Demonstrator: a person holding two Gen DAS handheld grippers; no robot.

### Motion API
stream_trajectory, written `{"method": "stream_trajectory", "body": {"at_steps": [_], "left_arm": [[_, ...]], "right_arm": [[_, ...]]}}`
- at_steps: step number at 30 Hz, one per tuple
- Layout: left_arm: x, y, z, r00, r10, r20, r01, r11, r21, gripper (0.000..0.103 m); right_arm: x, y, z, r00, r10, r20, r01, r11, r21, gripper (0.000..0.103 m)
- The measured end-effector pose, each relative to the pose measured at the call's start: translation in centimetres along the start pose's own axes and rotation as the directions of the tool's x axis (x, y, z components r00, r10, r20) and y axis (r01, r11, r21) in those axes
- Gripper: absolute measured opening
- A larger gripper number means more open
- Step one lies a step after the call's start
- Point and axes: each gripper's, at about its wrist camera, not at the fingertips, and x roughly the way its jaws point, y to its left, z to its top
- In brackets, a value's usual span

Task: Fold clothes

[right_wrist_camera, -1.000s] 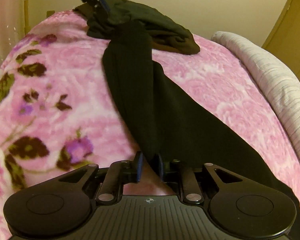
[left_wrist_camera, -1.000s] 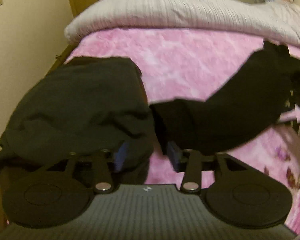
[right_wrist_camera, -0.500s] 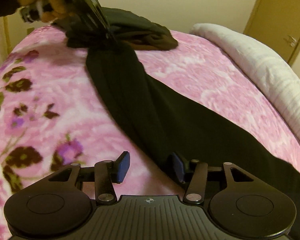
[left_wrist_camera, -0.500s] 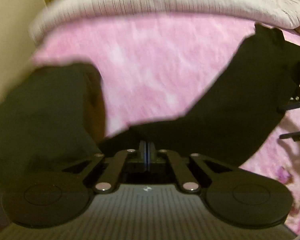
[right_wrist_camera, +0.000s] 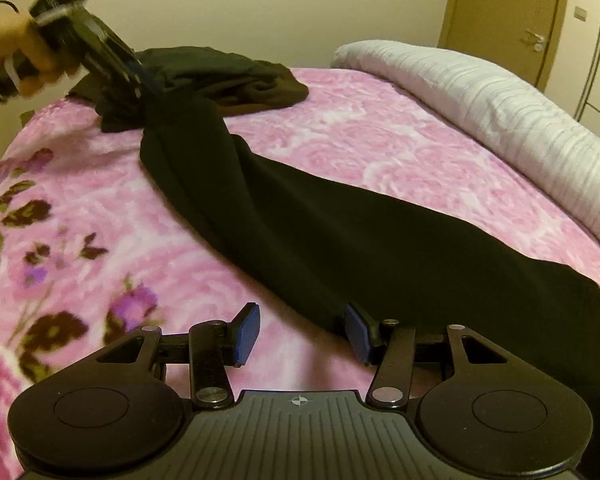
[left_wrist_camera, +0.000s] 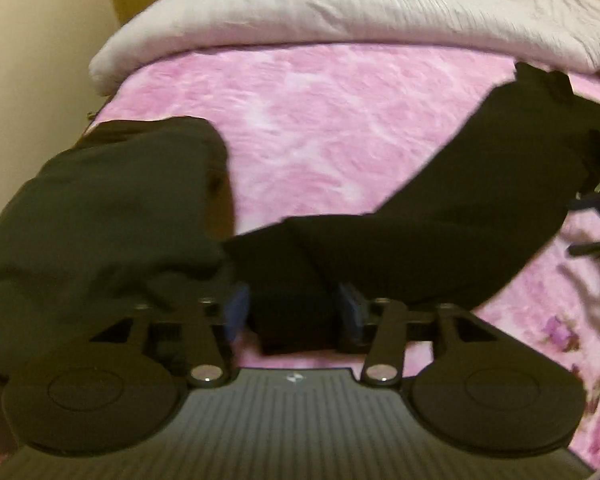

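A long black garment (left_wrist_camera: 460,208) (right_wrist_camera: 340,232) lies stretched across the pink bed blanket (left_wrist_camera: 320,120). My left gripper (left_wrist_camera: 293,310) is open, and one end of the garment sits between its blue pads. In the right wrist view a hand holds the left gripper (right_wrist_camera: 138,80) at the garment's far end. My right gripper (right_wrist_camera: 302,334) is open just above the blanket. The garment's edge touches its right pad (right_wrist_camera: 358,334), and nothing lies between the pads. A heap of dark clothes (left_wrist_camera: 100,220) (right_wrist_camera: 228,76) sits beside the left gripper.
A rolled white quilt (left_wrist_camera: 340,8) (right_wrist_camera: 500,112) runs along the far side of the bed. The blanket (right_wrist_camera: 80,220) shows purple and brown flowers near the right gripper. A wooden door (right_wrist_camera: 508,12) and cream walls stand beyond the bed.
The left gripper shut on the garment's end half a second ago and has opened again. The right gripper let go of the garment and now stands wider, beside it.
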Motion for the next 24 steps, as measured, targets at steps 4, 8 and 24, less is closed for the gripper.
{"method": "stream_trajectory", "body": {"at_steps": [4,8,24], "left_arm": [[2.3,-1.2,-0.3,0.999,0.018,-0.041,-0.016,0.999,0.043,0.023],[-1.1,-2.3,-0.8,0.990,0.137,0.033,-0.140,0.986,0.094,0.000],[-8.7,-15.0,-1.0,0.992,-0.040,0.121,0.024,0.991,0.129,0.035]], "right_arm": [[-3.8,-0.7,-1.8,0.996,-0.087,0.017,0.087,0.996,0.018,0.051],[-8.3,-2.7,-4.6,0.978,-0.208,0.011,0.207,0.976,0.071,0.051],[-26.9,-13.1,-23.1,0.820,-0.514,-0.252,0.572,0.720,0.393,0.052]]}}
